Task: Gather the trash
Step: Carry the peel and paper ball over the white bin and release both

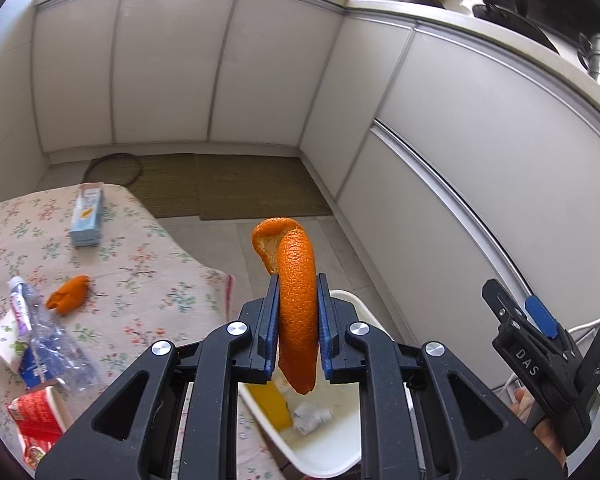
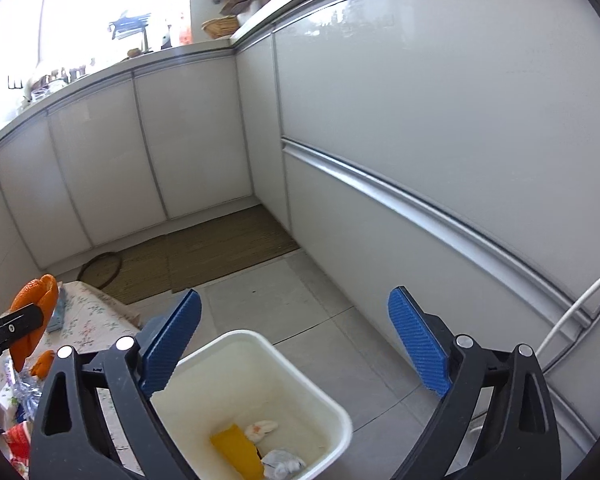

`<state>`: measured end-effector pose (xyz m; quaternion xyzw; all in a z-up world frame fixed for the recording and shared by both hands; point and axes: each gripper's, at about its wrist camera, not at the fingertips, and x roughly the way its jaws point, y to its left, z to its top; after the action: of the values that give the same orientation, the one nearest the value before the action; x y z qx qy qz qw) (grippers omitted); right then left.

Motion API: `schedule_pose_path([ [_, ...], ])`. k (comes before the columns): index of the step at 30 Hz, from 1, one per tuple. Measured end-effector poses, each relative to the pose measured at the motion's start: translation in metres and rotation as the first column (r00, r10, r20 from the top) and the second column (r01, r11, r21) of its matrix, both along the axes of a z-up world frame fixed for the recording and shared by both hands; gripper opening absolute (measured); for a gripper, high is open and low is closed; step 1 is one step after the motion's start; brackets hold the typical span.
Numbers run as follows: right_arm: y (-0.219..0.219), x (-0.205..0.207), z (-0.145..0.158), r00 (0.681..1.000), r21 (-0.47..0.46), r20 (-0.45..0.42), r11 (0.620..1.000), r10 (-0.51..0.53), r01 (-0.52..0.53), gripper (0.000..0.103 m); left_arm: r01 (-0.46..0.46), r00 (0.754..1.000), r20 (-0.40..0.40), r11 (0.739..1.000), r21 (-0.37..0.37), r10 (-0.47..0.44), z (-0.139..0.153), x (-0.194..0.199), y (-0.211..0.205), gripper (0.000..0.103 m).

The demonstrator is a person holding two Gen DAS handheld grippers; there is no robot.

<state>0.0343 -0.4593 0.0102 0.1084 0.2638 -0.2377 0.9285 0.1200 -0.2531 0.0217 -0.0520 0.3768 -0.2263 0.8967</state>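
Left tongs (image 1: 298, 284) clamped on a long curled orange peel (image 1: 298, 300), held up over the white bin (image 1: 332, 456), peel hanging down between the blue pads. Right tongs (image 2: 294, 320) spread wide, holding nothing, poised above the same bin (image 2: 300, 368), tilted downward.

Left view only: second peel piece (image 1: 69, 289), crushed clear bottle (image 1: 44, 328), blue-white carton (image 1: 87, 216), red-white cup (image 1: 38, 424), all on the table (image 1: 140, 280) with its floral cloth. Right tongs seen at the right edge (image 1: 532, 312).

Right view only: full bin interior, with yellow card (image 2: 236, 456), crumpled grey paper (image 2: 282, 462), small white-orange scrap (image 2: 262, 428). Bin smooth plastic, rounded square, on grey tiled floor (image 2: 320, 288) beside the table. Peel pebbled, glossy.
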Motion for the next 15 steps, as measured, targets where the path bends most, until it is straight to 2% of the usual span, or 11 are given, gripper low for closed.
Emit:
schedule_pose_path([
  [11,-0.022,-0.003,-0.007,0.998,-0.006,-0.022,0.998,-0.067,0.067,0.093,0.064,0.996,-0.057,0.998,-0.004,-0.064,-0.015,0.006,-0.041,0.017],
  [14,-0.023,-0.003,-0.007,0.997,-0.017,-0.023,0.997,-0.079,0.079,0.093,0.087,0.994,-0.073,0.996,0.006,-0.086,-0.020,0.008,-0.055,0.021],
  [15,-0.022,-0.002,-0.006,0.996,-0.019,-0.024,0.997,-0.081,0.081,0.093,0.092,0.993,-0.077,0.996,0.010,-0.091,-0.021,0.009,-0.059,0.025],
])
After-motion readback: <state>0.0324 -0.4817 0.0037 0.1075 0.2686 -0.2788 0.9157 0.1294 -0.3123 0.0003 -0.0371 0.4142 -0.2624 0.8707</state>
